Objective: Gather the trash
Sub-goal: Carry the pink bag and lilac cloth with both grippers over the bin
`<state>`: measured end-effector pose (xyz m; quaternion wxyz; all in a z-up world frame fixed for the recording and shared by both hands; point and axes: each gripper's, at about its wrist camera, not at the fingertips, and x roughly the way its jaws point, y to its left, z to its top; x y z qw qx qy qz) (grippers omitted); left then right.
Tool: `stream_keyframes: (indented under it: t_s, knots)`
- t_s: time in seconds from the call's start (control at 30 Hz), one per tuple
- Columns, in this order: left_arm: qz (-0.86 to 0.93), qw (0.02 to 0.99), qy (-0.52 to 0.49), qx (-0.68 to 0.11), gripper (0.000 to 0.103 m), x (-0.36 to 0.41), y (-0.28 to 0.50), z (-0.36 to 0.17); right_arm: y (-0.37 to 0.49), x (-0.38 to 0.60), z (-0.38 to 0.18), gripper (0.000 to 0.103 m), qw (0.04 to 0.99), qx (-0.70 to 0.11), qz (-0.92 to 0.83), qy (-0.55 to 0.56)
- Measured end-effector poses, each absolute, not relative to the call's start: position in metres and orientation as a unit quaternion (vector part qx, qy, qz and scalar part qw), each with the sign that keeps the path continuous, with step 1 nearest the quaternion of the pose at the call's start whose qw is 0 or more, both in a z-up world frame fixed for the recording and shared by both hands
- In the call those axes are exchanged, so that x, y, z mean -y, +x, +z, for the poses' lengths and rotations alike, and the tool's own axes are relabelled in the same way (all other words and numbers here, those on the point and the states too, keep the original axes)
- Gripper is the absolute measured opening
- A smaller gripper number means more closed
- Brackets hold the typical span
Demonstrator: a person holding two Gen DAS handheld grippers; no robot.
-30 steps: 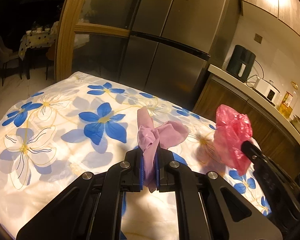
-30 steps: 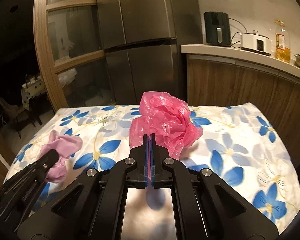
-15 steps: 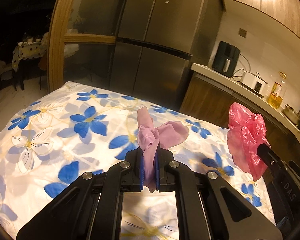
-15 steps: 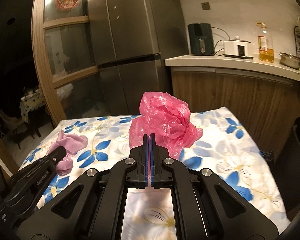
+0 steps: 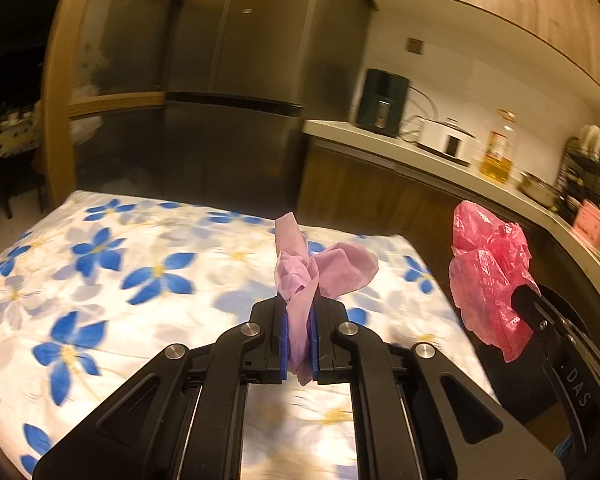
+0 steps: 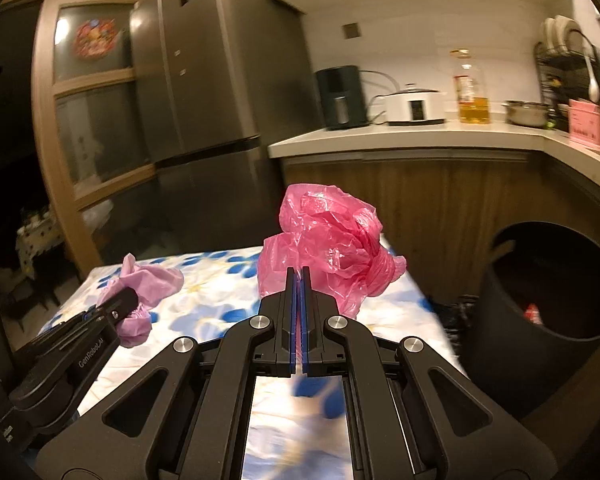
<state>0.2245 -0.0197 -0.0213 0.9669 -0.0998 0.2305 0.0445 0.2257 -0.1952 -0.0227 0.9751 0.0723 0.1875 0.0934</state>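
My left gripper [image 5: 299, 312] is shut on a crumpled lilac plastic wrapper [image 5: 324, 270], held above the flowered tablecloth [image 5: 100, 280]. My right gripper [image 6: 299, 280] is shut on a crumpled pink plastic bag [image 6: 332, 240], also lifted above the table. The pink bag shows at the right of the left wrist view [image 5: 488, 280]. The lilac wrapper and left gripper show at the left of the right wrist view [image 6: 148, 284]. A black trash bin [image 6: 548, 320] stands on the floor to the right of the table, with a bit of red trash inside it.
A steel fridge [image 6: 208, 100] stands behind the table. A wooden counter [image 6: 420, 140] runs along the right with an air fryer [image 6: 340, 98], a cooker [image 6: 414, 106], an oil bottle [image 6: 472, 88] and a dish rack [image 6: 572, 68].
Both grippers have lifted and swung to the right with their trash. The counter and the black bin have come into view; the table now lies lower and further left.
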Motion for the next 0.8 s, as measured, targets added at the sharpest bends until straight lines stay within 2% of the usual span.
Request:
stream_keyframes:
  t_s: [0.8]
  knots:
    - [-0.180, 0.959, -0.029, -0.219, 0.008, 0.247, 0.249, 0.001, 0.181, 0.404, -0.021, 0.001, 0.980, -0.148, -0.073, 0.111]
